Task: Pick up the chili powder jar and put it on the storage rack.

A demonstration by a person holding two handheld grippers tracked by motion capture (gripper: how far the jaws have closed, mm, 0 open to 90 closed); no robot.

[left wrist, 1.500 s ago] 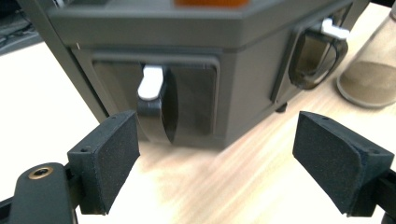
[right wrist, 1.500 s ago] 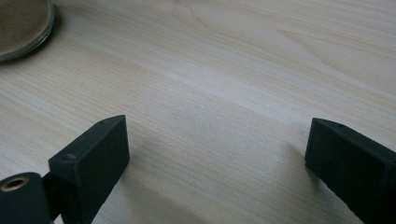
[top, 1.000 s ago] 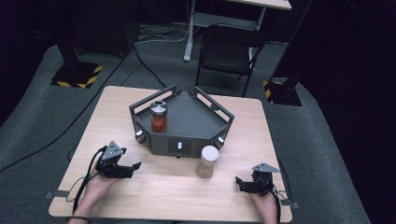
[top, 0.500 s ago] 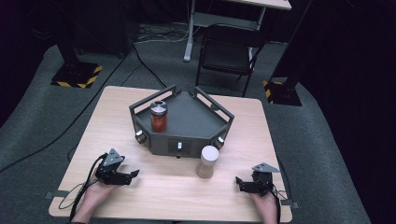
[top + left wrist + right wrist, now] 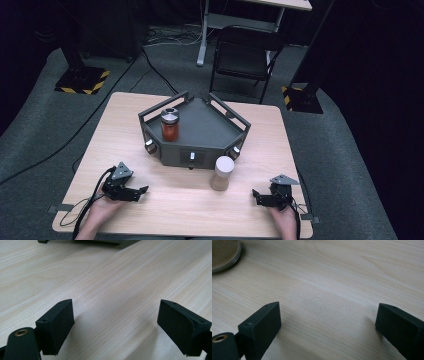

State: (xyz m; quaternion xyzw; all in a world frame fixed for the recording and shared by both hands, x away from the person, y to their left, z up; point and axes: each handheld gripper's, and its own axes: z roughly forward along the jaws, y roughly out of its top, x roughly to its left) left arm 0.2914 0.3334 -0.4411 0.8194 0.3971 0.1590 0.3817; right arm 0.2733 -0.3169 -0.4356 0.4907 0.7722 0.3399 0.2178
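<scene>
Pale jar stands upright — both grippers gape wide, empty.

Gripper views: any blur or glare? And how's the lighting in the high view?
Left gripper view: table grain sharp, soft sheen up the middle, near jaws slightly soft. Right gripper view: pale glare band on the wood, jar base at top left blurred. High view: table evenly lit, surroundings dark, soft focus overall.

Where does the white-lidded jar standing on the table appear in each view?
High view: white-lidded jar stands before the tray, right of centre.
Left gripper view: camera faces bare tabletop instead.
Right gripper view: its base, top left corner.
Shared landmark: the pale wood tabletop.
</scene>
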